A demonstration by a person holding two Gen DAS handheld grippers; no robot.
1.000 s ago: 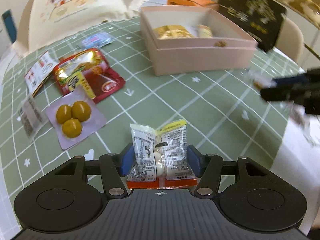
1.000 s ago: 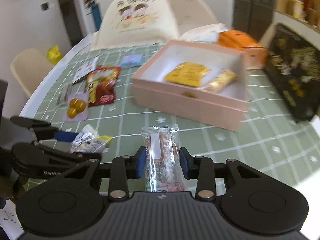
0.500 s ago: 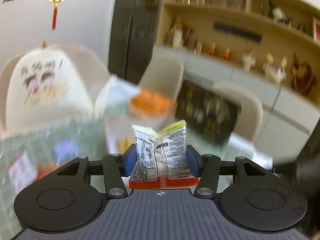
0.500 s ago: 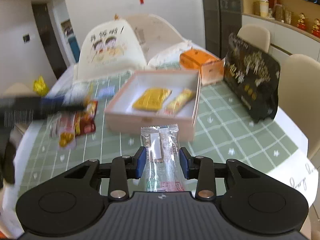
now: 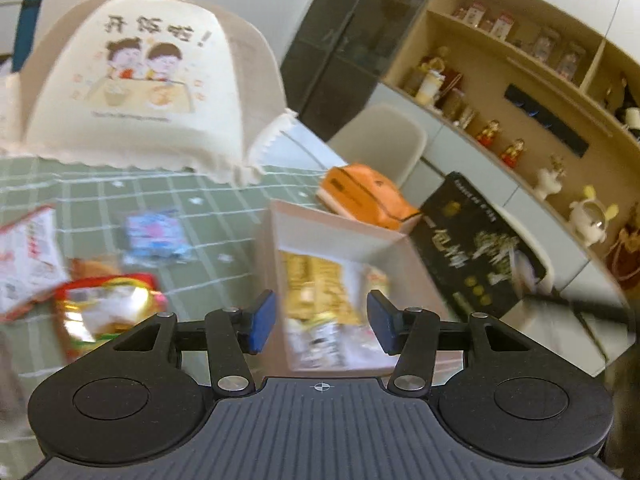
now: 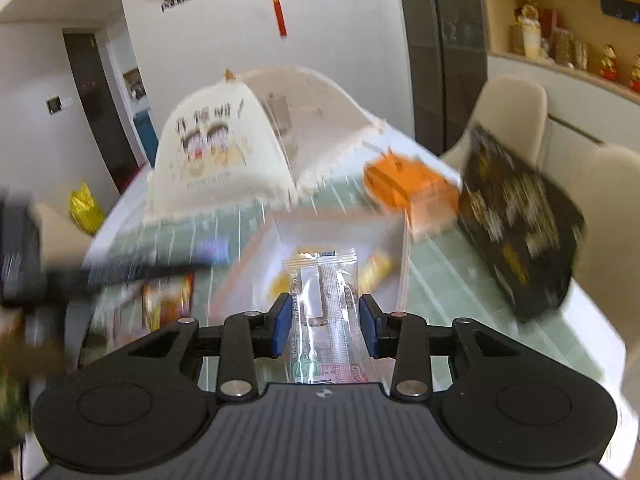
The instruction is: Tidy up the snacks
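My left gripper [image 5: 321, 326] is open over the near end of the pink box [image 5: 340, 226]. The white-and-yellow snack packet [image 5: 324, 340] lies blurred below the jaws, inside the box, next to a yellow packet [image 5: 316, 284]. My right gripper [image 6: 323, 327] is shut on a clear-wrapped snack bar [image 6: 322, 312] and holds it above the table, in front of the pink box [image 6: 340, 224]. The left gripper shows in the right wrist view as a dark blur [image 6: 120, 270] at the left.
A red snack bag [image 5: 104, 308], a blue packet [image 5: 154, 236] and a white-red packet [image 5: 26, 256] lie on the green checked tablecloth [image 5: 200, 200]. An orange box [image 5: 364, 196], a black bag [image 5: 476, 248] and a food cover [image 5: 132, 84] stand behind the box.
My left gripper has opened and dropped the white-and-yellow packet into the pink box. Both grippers have swung toward the box; the right still holds the clear snack bar.
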